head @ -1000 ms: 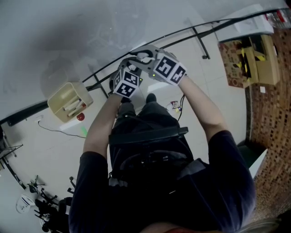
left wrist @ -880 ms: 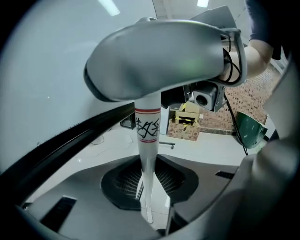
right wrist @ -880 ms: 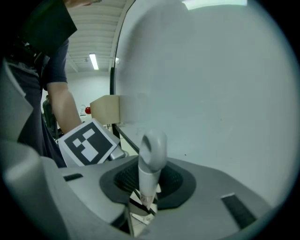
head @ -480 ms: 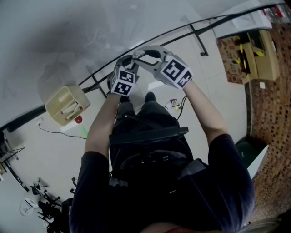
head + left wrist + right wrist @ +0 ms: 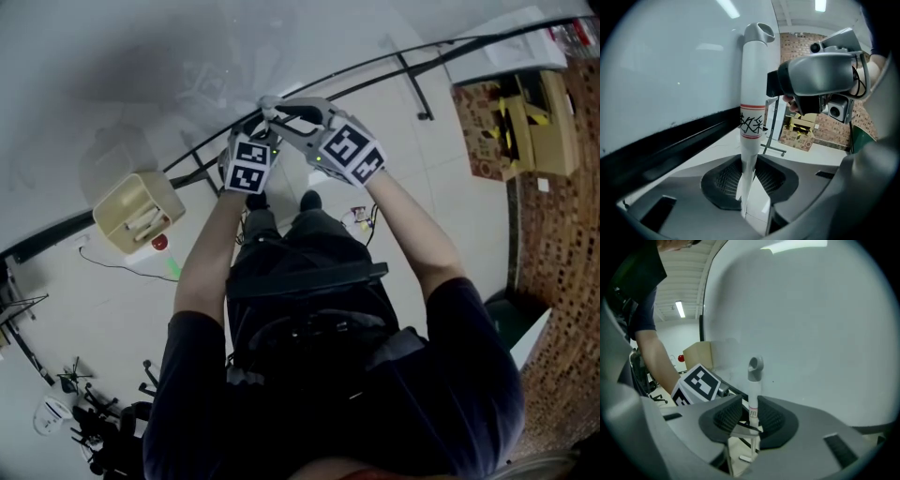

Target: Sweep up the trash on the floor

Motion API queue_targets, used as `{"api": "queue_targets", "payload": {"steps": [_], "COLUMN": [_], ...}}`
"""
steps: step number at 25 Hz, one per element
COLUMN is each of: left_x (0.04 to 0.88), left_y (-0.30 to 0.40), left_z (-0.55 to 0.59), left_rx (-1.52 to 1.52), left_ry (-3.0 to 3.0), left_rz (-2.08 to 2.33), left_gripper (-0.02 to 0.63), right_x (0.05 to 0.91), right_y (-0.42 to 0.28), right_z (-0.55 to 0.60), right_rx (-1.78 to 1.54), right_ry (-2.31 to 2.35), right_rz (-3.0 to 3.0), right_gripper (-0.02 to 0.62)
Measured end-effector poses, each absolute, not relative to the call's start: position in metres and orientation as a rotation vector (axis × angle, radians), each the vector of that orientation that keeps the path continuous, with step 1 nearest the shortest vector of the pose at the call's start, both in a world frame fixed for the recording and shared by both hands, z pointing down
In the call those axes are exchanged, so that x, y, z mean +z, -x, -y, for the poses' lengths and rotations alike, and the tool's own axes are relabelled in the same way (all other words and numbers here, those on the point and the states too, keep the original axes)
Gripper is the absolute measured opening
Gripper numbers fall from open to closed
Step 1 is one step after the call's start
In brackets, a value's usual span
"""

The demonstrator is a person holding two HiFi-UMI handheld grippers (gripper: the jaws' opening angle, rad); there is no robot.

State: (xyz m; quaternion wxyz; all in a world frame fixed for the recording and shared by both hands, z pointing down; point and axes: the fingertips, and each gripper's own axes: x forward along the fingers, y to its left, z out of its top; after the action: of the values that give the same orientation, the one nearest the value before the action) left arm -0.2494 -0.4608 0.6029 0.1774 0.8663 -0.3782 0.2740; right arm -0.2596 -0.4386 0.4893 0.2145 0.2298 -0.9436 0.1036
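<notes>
A white broom handle (image 5: pixel 753 93) with a grey cap stands upright against the white wall. My left gripper (image 5: pixel 749 180) is shut on its lower part, just under a red band with black marks. My right gripper (image 5: pixel 751 420) has the same handle (image 5: pixel 753 390) standing between its jaws, which are closing, and I see no firm press by the pads. In the head view both grippers meet in front of the person at the handle's top (image 5: pixel 266 103), the left gripper (image 5: pixel 255 129) at the left and the right gripper (image 5: pixel 277 114) at the right. Small bits of trash (image 5: pixel 358 217) lie on the light floor by the feet.
A black rail (image 5: pixel 394 61) runs along the foot of the wall. A beige bin (image 5: pixel 141 211) with a red object (image 5: pixel 165 242) beside it stands at the left. Cardboard boxes (image 5: pixel 525 122) sit on a patterned brown floor at the right. Dark stands (image 5: pixel 94 427) are at the lower left.
The left gripper has shifted a little to the left and rolled with the handle in it. The right gripper has stayed at the handle's top and rolled slightly.
</notes>
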Motion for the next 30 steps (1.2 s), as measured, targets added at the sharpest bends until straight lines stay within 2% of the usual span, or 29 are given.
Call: {"api": "queue_targets", "payload": {"steps": [2,8,18,21,30], "left_x": [0.606,0.615,0.610,0.605,0.596], "left_y": [0.256,0.280,0.293,0.295,0.293], "left_z": [0.459,0.443,0.439,0.437,0.434], "left_rx": [0.778,0.799,0.808,0.783,0.779], "left_ry": [-2.414,-2.339,-2.317,-2.297,-2.299], "left_rz": [1.081,1.129,1.171,1.188,1.194], "left_gripper": [0.097,0.097,0.097,0.146,0.146], "right_x": [0.490,0.498,0.500,0.504,0.527], "right_y": [0.265,0.274,0.256,0.249,0.245], "right_z": [0.440,0.448,0.441,0.433,0.415], "right_rx": [0.280,0.233,0.297,0.370,0.443], "right_ry": [-0.647,-0.681,-0.668,-0.640,-0.529], "right_rz": [2.620,2.581,2.581,2.583,2.553], "right_gripper": [0.100,0.085,0.083,0.083,0.083]}}
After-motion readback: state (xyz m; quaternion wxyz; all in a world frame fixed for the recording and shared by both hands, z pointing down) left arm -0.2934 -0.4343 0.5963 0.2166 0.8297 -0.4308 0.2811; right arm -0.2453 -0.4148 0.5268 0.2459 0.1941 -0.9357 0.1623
